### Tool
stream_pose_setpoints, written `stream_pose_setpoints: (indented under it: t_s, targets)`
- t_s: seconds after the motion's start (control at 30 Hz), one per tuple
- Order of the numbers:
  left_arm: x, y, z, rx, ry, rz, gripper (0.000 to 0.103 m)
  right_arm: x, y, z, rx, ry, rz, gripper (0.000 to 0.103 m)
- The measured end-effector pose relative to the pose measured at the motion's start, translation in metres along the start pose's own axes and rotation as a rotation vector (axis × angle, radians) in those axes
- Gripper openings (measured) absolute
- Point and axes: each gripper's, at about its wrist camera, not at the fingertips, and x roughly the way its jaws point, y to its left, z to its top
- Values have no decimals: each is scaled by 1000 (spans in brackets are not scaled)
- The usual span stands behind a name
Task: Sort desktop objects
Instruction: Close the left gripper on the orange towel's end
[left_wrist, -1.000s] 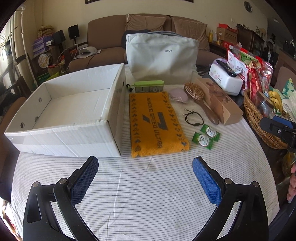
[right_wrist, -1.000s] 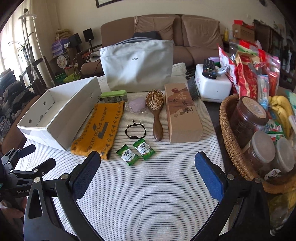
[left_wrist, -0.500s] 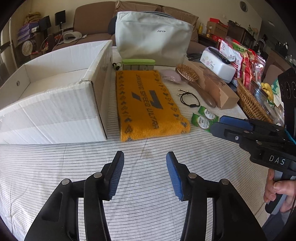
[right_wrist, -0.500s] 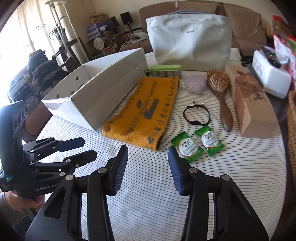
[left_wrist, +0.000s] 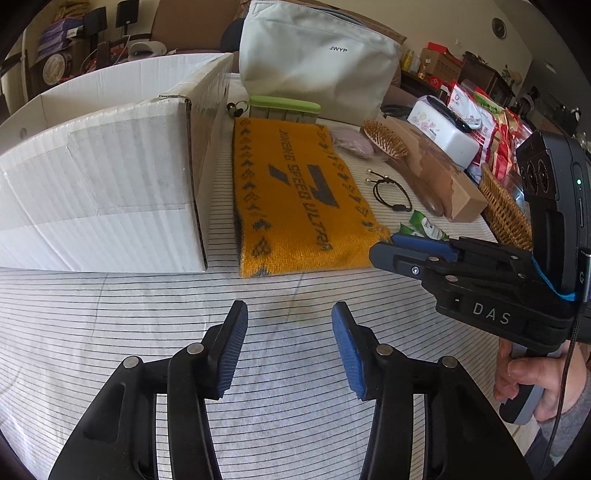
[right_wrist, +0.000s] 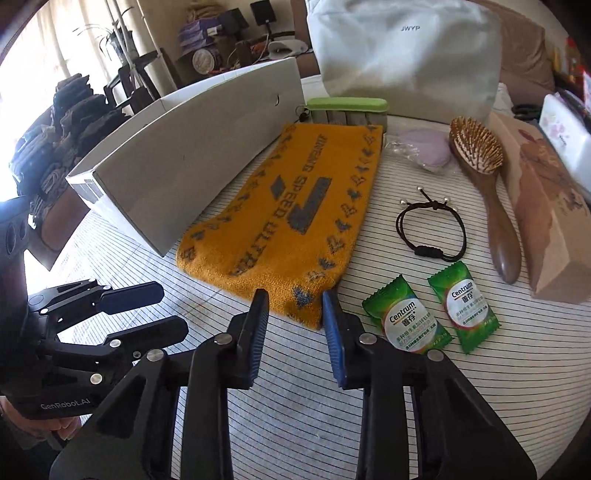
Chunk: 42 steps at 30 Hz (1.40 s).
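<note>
Right wrist view showed the right gripper (right_wrist: 293, 314) low over the bench (right_wrist: 295, 424), its jaws partly open with nothing between them, the blue pads (right_wrist: 258, 325) set either side of the near corner of the towel (right_wrist: 288, 206) but not yet touching it. The towel lay flat, folded long, just beside the white box (right_wrist: 192, 155), its far end against a green case (right_wrist: 347, 109). To its right sat a cord bracelet (right_wrist: 430, 230), two green sachets (right_wrist: 406, 321), a wooden brush (right_wrist: 484, 173) and a brown carton (right_wrist: 546, 214); a grey bag (right_wrist: 402, 55) stood behind.

In the left wrist view the left gripper (left_wrist: 290, 345) hovered over bare striped cloth short of the towel (left_wrist: 295, 192), jaws about half open and empty. The box (left_wrist: 103, 177) stood open-topped to the left of the towel.

The towel looked soft, thick and light; it would likely sag and unfold if lifted by one corner. A pinch on the near folded edge, taking every layer at once, seemed the best hold, with the left gripper free to take the other corner so the fold could stay together on the way into the box. Terry pile should give the ribbed pads good grip, so slipping seemed a small risk; dragging the sachets along looked the likelier nuisance, since they lay near that corner
</note>
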Motion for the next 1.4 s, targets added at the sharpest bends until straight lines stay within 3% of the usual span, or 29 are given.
stream_pose_setpoints:
  t_s: [0.03,0.1,0.53,0.87,1.03,1.17,1.27,1.33,1.4]
  targets:
    - [0,1,0,0,1,0,48,1,0,0,-5,2,-1,10]
    - [0,3,0,-6,3,-3,48,0,0,-1,-13,-3,8,7]
    - [-29,0,-5,32,4,-37,48,-55,21,-19,-39,-19,137,6]
    - [-95,-14,-41,110,39,-133,48,-114,37,-78,-38,27,199,6]
    - [-108,-19,-72,-23,105,-225,48,-137,44,-124,47,55,240,6]
    - [-103,-12,-106,-247,183,-258,53,-136,53,-154,61,115,211,7]
    - [-99,-14,-130,-322,217,-277,53,-130,56,-166,26,187,81,18]
    - [-97,-21,-141,-311,235,-264,53,-136,51,-165,21,180,35,42]
    - [-93,-25,-150,-318,256,-265,53,-147,42,-156,36,138,24,50]
